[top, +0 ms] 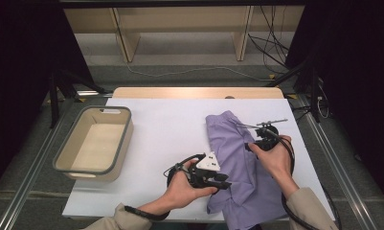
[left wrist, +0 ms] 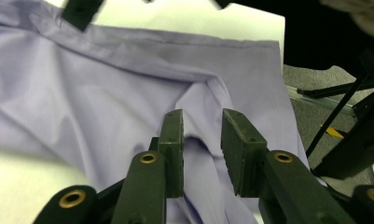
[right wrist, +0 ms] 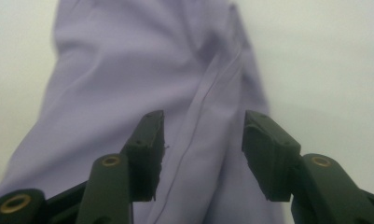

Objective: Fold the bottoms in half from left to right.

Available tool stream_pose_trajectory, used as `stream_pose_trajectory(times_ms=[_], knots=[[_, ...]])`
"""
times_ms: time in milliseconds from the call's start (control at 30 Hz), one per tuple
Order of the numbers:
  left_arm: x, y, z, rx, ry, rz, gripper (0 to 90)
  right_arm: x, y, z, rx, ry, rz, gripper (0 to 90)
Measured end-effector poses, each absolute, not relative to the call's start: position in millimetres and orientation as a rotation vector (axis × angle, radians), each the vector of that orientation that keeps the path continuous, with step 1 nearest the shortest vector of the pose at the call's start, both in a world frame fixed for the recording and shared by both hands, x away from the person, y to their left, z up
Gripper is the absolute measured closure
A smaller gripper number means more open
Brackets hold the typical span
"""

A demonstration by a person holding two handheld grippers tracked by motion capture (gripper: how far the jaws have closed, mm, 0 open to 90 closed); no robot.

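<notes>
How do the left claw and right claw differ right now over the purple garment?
The left claw has a narrower gap than the right claw. The left claw sits at the near left edge of the purple garment; the right claw is farther up, at its right edge. Both are open, cloth lying under the gap, neither pinching it.

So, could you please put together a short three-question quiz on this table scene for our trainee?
1. True or false: the left tool is clamped on the lilac garment.
2. Where does the beige bin sit on the white table? A) the left side B) the right side C) under the garment
3. Fill in: the right tool hangs over the garment with its jaws ____.

Key: 1 false, its jaws stand apart above the cloth; 2 A; 3 open.
</notes>
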State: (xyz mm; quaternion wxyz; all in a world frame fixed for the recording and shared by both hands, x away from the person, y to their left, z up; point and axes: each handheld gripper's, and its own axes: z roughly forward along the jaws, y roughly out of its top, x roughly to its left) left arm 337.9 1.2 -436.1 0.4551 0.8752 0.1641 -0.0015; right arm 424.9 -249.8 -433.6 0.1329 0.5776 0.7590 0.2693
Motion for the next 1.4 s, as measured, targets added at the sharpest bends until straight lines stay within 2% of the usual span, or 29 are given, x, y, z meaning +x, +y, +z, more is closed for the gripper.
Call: stream_pose_trajectory(times_ms=[200,400,533,767,833,1100,1400], knots=[[328.0,13.0,-439.2,2.180,0.400,-0.015,68.4,383.9,-248.5,-436.4,1.665,2.267,0.768,48.3],[319.1,16.0,-450.6,2.232,0.389,-0.037,65.7,357.8,-247.3,-445.8,1.678,2.315,0.735,49.6],[317.0,14.8,-459.0,2.275,0.382,-0.038,66.3,345.7,-245.0,-451.7,1.685,2.339,0.703,58.1],[317.7,12.1,-466.7,2.306,0.385,-0.041,73.0,338.1,-250.8,-461.2,1.706,2.362,0.691,84.8],[318.6,12.7,-467.5,2.306,0.386,-0.043,75.4,336.7,-253.2,-459.3,1.712,2.351,0.702,88.7],[317.0,11.5,-465.3,2.294,0.362,-0.040,88.7,332.9,-268.0,-446.1,1.724,2.312,0.742,89.5],[309.9,4.8,-456.8,2.266,0.307,-0.062,87.8,332.5,-287.8,-438.0,1.738,2.284,0.732,89.4]])
